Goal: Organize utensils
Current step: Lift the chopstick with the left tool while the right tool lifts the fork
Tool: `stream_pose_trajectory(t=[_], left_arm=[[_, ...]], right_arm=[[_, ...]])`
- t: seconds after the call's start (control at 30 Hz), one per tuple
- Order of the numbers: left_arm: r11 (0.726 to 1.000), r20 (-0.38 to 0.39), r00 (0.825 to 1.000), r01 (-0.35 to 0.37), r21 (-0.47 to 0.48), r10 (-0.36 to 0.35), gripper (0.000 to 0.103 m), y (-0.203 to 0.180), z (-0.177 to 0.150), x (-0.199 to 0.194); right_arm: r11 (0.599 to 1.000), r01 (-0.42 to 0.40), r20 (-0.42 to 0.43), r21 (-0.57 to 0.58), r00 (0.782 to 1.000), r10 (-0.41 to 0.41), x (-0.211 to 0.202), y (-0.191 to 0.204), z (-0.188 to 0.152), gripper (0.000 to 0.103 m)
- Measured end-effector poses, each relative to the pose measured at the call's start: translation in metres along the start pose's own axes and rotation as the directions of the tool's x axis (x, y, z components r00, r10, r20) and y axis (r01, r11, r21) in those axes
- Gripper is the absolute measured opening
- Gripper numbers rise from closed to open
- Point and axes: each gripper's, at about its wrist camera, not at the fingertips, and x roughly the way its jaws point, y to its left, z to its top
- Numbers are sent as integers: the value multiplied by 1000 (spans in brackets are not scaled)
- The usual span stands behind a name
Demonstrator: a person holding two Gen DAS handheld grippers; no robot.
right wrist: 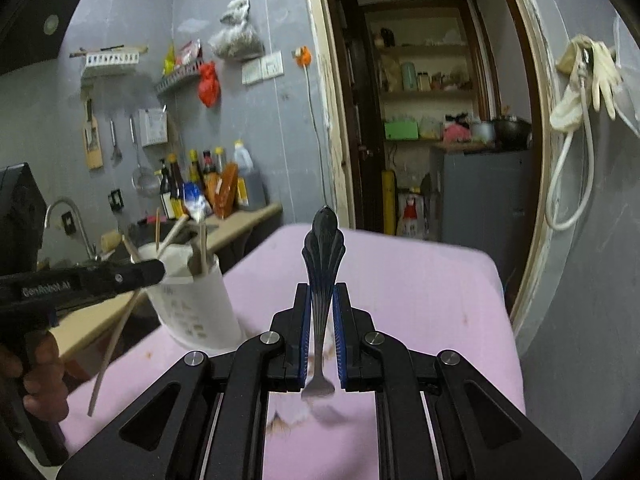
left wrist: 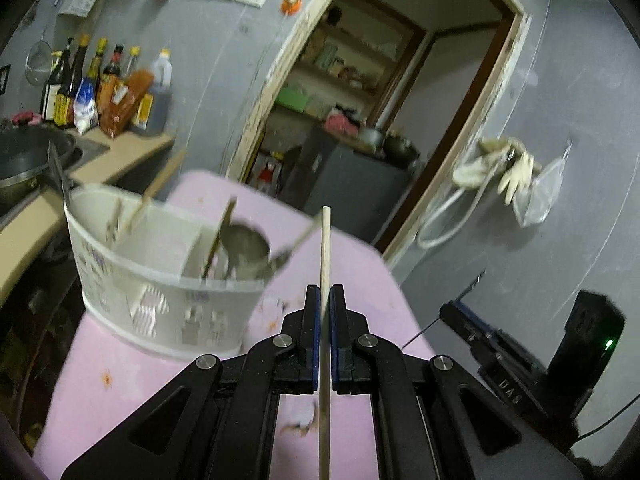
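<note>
Two hand-held grippers hung above a pink surface (right wrist: 420, 288) in a grey kitchen. The left gripper (left wrist: 325, 300) had its jaws pinching a single wooden chopstick (left wrist: 324, 320) near its middle, the stick running straight along the jaws. The right gripper (right wrist: 323, 300) had its jaws pinching a dark metal spoon (right wrist: 323, 264) by the handle, the fluted handle end pointing away and the bowl nearest the camera.

The white utensil holder (left wrist: 160, 292) stood on the surface to the left, already crowded with leaning chopsticks and a ladle.

The thin chopstick could pivot or slide out of its narrow grip. Either utensil might snag on the leaning handles, or knock the light holder over.

The left gripper's body read "GenRobot.AI"; the holder's printing was too blurred to read.
</note>
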Motion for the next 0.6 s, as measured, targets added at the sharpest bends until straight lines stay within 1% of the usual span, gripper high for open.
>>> stream_pose_trajectory(t=[0.13, 0.27, 0.43, 0.6], left_arm=[[1000, 79, 997, 28, -9, -27, 2, 5, 36, -15], [999, 144, 989, 39, -27, -35, 2, 18, 70, -25], [999, 225, 974, 14, -47, -3, 2, 46, 109, -36], [996, 282, 958, -37, -80, 59, 2, 83, 132, -39]], right_arm=[[1000, -4, 40, -13, 999, 4, 2, 5, 24, 8], [1000, -9, 59, -25, 998, 11, 4, 12, 44, 8], [999, -25, 84, -28, 996, 27, 3, 25, 67, 8], [999, -41, 126, -26, 991, 44, 0, 43, 89, 8]])
